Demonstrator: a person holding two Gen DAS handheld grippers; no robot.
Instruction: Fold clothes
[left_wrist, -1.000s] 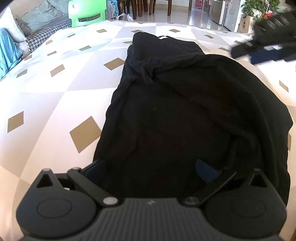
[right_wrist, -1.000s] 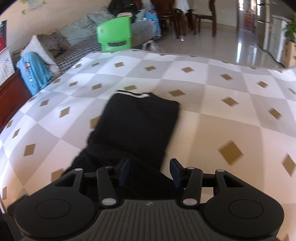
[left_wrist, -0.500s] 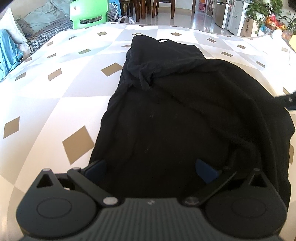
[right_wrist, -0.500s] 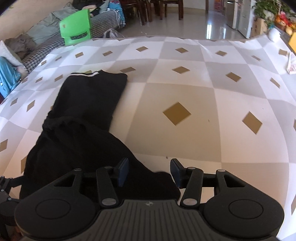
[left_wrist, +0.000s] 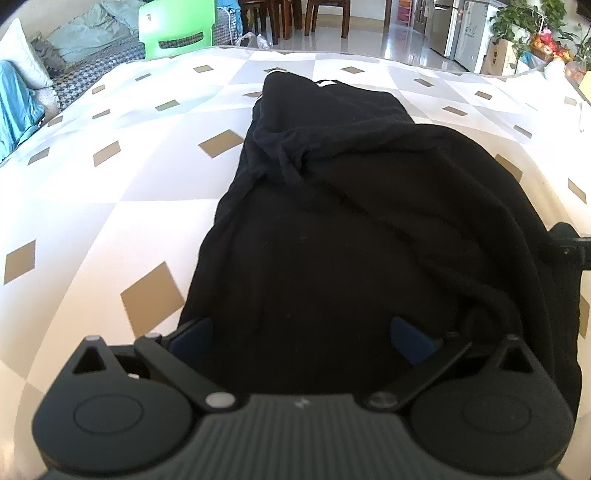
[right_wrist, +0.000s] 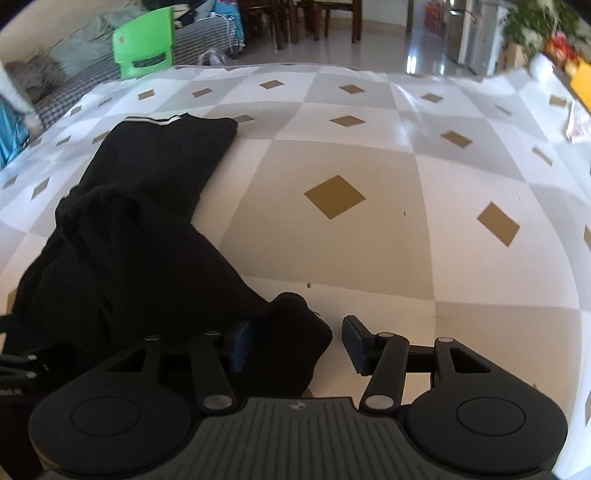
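Black fabric garment (left_wrist: 369, 236), soft and creased, lies lengthwise on a surface covered by a white-and-grey checked cloth with tan diamond shapes (left_wrist: 110, 192). Its far end, a flat folded part with a thin white stripe at the hem (right_wrist: 153, 121), points toward the far edge of the covered surface; its near part is bunched in loose ridges and reaches the near edge. In the left wrist view the garment fills the middle of the surface, nearer its left side in the right wrist view.

Left gripper (left_wrist: 301, 332), black with dark blue pads, stands with its jaws wide apart over the near part of the garment; fabric lies between and under the fingers, and the pads do not press on it.

Right gripper (right_wrist: 295, 341) holds its jaws partly apart at the garment's near right corner. A rounded lump of black fabric lies between the jaws against the left pad (right_wrist: 242, 343); the right pad (right_wrist: 354, 343) stands clear of it over bare cloth.

Beyond the far edge: a bright green plastic chair (left_wrist: 177, 27), a sofa with cushions (left_wrist: 74, 55), dark wooden chairs (left_wrist: 280, 14) on a glossy floor, and potted plants (left_wrist: 532, 18) at the right.
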